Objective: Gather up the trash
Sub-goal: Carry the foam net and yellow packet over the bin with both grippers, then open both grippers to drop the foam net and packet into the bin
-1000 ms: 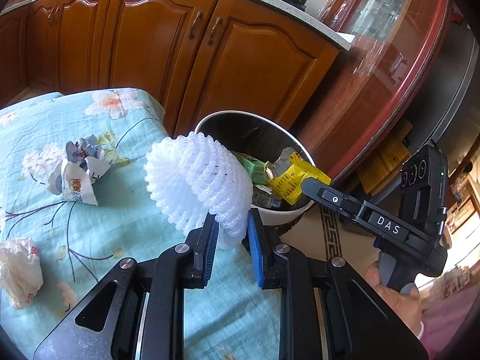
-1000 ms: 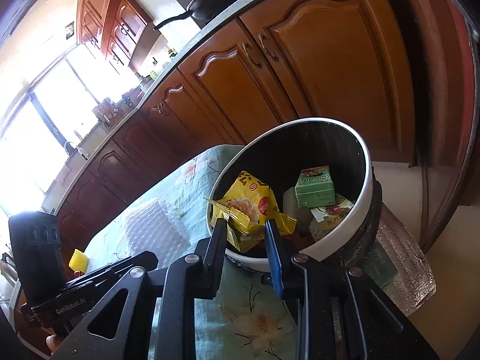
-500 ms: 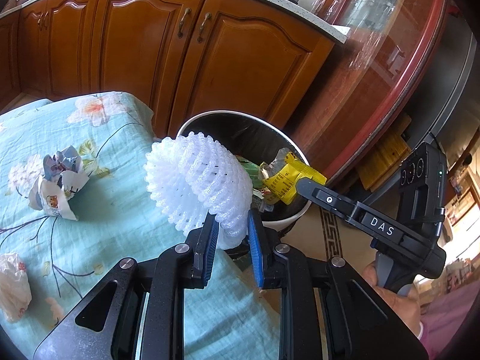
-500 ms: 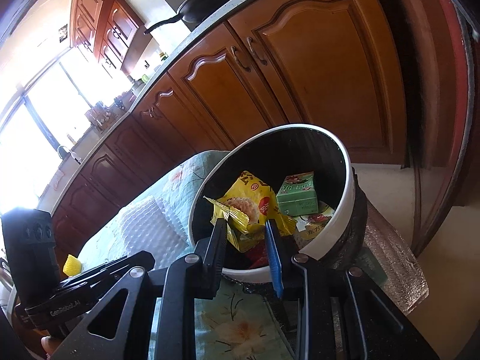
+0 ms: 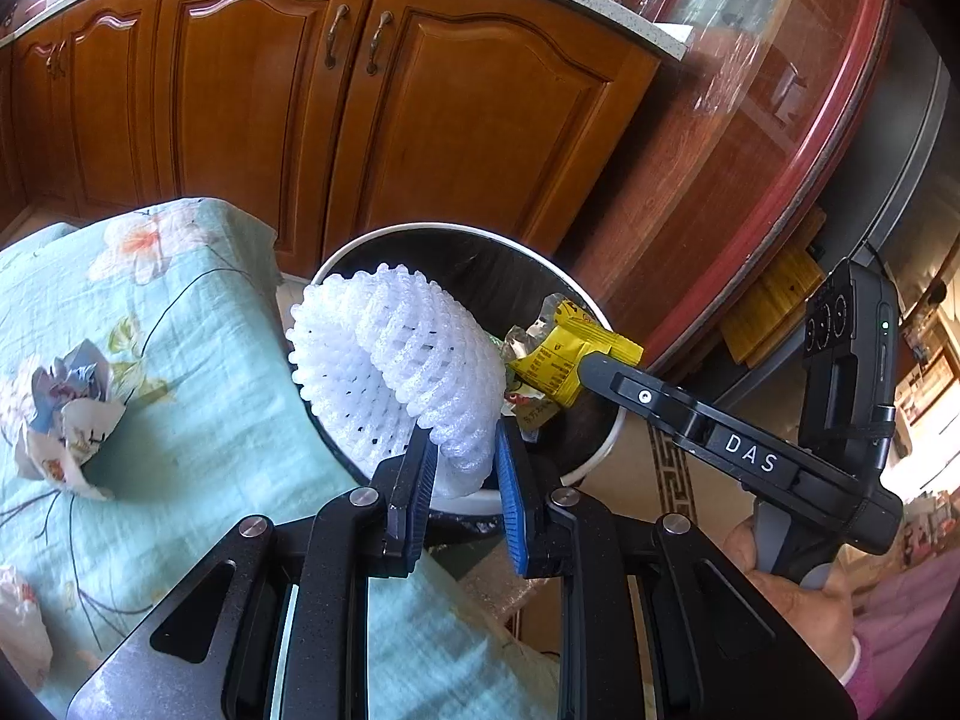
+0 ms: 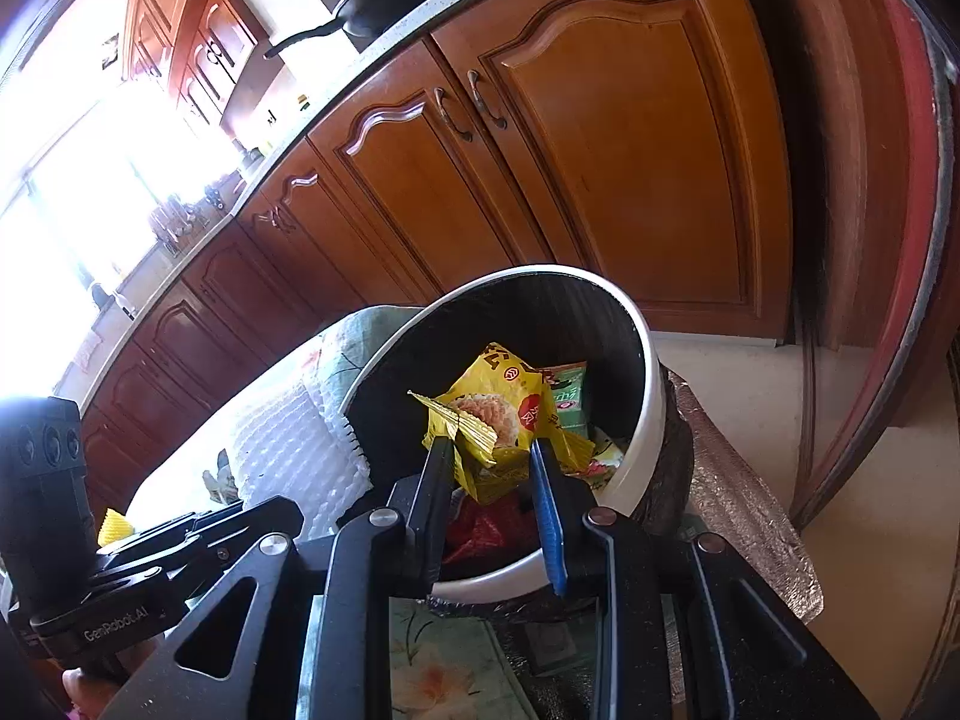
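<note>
A: What is held over the bin?

B: A white foam net (image 5: 396, 372) is clamped at its lower edge between the blue pads of the left gripper (image 5: 462, 450); its domed body is seen above the near rim of the white trash bin (image 5: 591, 456), partly over the bin's mouth. A yellow snack wrapper (image 6: 498, 420) is pinched between the pads of the right gripper (image 6: 489, 450), and it is held over the dark inside of the bin.

A: And what is found in the bin itself?

B: A green carton (image 6: 567, 399) is seen behind the wrapper, and something red lies low under the right gripper's fingers; it cannot be told what it is.

A: What is left outside the bin?

B: A crumpled printed paper (image 5: 66, 414) is seen on the floral turquoise tablecloth (image 5: 198, 462), well apart from the bin. A crumpled white bag (image 5: 21, 624) is cut off by the left edge of the left wrist view.

A: What is around all this?

B: The bin is set just beside the table's edge, with brown wooden cabinets (image 5: 252, 96) behind it. A black pan (image 6: 390, 0) is seen on the counter above them. The hand (image 5: 798, 600) gripping the right gripper's handle is visible at the lower right of the left wrist view.
</note>
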A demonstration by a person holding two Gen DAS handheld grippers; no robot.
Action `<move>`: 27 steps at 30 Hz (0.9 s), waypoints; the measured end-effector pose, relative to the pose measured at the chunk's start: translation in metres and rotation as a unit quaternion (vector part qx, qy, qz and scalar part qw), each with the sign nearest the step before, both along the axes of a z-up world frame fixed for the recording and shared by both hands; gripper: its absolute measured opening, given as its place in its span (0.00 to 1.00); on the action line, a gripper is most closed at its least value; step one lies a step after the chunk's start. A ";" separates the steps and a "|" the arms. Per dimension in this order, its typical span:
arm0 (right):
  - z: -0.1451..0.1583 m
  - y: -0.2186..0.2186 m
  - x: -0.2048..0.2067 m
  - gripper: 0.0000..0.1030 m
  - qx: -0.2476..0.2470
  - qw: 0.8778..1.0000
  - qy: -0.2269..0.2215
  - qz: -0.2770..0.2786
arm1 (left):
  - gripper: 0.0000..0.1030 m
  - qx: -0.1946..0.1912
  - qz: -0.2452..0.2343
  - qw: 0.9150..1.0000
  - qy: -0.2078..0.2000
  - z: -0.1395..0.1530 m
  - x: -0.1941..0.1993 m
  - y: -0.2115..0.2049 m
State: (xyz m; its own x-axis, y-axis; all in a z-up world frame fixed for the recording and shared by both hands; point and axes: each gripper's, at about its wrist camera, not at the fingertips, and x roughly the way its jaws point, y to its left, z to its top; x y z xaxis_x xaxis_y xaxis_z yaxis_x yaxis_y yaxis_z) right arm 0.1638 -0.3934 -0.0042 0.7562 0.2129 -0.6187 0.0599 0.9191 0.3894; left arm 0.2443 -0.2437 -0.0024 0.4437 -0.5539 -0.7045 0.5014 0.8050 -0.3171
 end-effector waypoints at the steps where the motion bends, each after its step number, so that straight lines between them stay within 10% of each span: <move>1: 0.000 0.000 0.003 0.26 -0.003 1.000 0.002 0.001 | 0.18 0.003 0.000 1.000 0.000 0.000 0.002 -0.002; 10: 0.000 -0.008 0.024 0.41 -0.013 1.000 0.020 0.002 | 0.41 0.015 0.008 1.000 0.002 -0.002 0.015 -0.010; 20: 0.000 -0.003 0.005 0.54 0.013 1.000 0.003 0.005 | 0.45 0.000 0.025 1.000 0.003 -0.006 -0.006 0.024; 27: 0.004 0.028 -0.015 0.81 0.020 0.999 -0.017 0.026 | 0.48 0.008 0.070 0.997 -0.014 -0.008 -0.035 0.072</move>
